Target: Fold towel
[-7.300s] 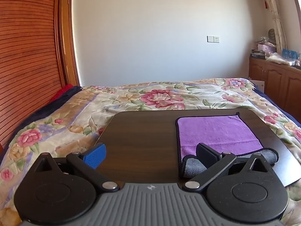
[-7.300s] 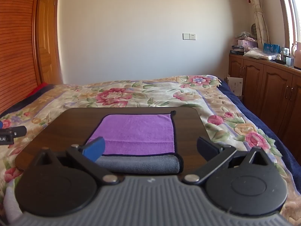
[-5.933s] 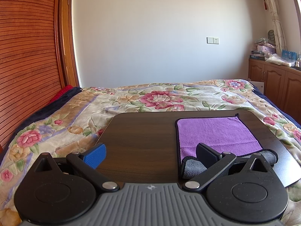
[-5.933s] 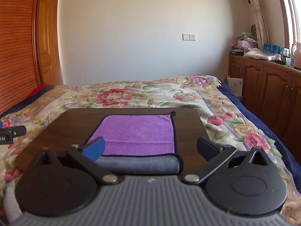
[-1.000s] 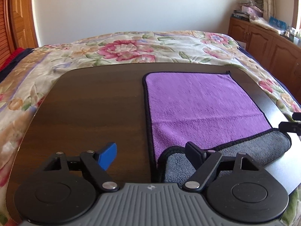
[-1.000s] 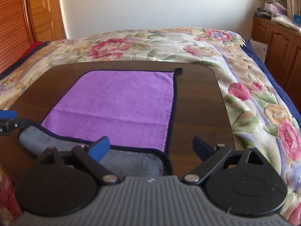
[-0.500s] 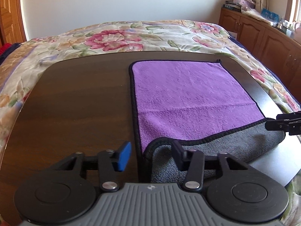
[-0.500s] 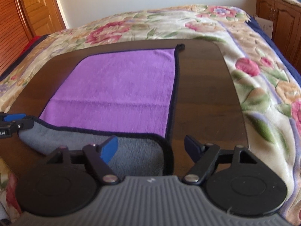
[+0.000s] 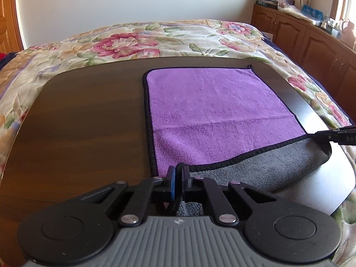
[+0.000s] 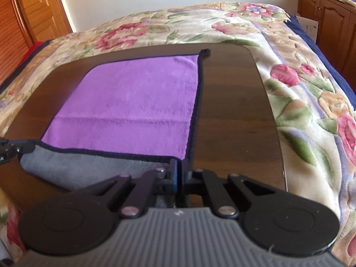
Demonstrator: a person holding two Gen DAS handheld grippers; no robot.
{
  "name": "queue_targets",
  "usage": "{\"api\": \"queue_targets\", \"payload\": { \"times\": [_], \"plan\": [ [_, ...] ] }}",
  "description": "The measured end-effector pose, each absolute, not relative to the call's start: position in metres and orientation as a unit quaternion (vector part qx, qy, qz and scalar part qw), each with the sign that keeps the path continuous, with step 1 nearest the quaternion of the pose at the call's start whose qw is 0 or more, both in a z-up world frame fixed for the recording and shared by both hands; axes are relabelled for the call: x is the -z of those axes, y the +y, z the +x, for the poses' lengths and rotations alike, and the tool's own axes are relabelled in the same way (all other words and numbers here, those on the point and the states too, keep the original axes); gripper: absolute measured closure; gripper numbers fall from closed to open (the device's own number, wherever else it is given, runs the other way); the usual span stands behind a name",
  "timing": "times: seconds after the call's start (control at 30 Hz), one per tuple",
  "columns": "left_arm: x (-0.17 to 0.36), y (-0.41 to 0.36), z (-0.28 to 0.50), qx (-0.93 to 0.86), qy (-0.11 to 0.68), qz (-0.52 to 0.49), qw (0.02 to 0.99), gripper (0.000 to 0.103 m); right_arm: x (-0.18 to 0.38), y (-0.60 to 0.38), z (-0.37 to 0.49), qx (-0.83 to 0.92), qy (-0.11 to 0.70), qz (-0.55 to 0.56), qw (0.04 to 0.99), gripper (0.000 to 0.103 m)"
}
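Observation:
A purple towel (image 9: 213, 109) with a grey underside and dark trim lies on the dark wooden table (image 9: 84, 115); its near edge is turned over, grey side up. My left gripper (image 9: 179, 171) is shut on the towel's near left corner. My right gripper (image 10: 180, 165) is shut on the near right corner of the towel (image 10: 133, 98). Each gripper's tip shows at the edge of the other view, the right gripper (image 9: 333, 136) and the left gripper (image 10: 13, 150).
The table sits on a bed with a floral blanket (image 9: 133, 42). Wooden cabinets (image 9: 311, 40) with clutter on top stand along the right wall. A wooden door (image 10: 37, 13) is at the left. The table's near edge (image 9: 347, 191) is close to the towel.
Both grippers have moved forward and down to the towel's near corners and closed on them; half a second ago their fingers were apart.

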State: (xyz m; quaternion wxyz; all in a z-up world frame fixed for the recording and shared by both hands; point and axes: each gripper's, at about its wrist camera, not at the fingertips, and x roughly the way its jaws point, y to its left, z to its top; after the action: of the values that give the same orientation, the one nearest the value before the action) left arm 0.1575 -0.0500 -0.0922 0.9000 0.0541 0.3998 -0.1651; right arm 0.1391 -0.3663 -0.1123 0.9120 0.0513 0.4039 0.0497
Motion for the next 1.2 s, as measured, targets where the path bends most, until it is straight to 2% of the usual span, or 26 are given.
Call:
{"api": "queue_targets", "payload": {
  "times": [0.53, 1.2],
  "plan": [
    [0.053, -0.058, 0.185, 0.182, 0.375, 0.035, 0.908, 0.097, 0.072, -0.378, 0.160, -0.070, 0.331, 0.057, 0.939, 0.100],
    [0.037, -0.061, 0.258, 0.167, 0.361, 0.032, 0.917, 0.097, 0.061, -0.378, 0.222, -0.098, 0.303, 0.034, 0.947, 0.100]
  ]
}}
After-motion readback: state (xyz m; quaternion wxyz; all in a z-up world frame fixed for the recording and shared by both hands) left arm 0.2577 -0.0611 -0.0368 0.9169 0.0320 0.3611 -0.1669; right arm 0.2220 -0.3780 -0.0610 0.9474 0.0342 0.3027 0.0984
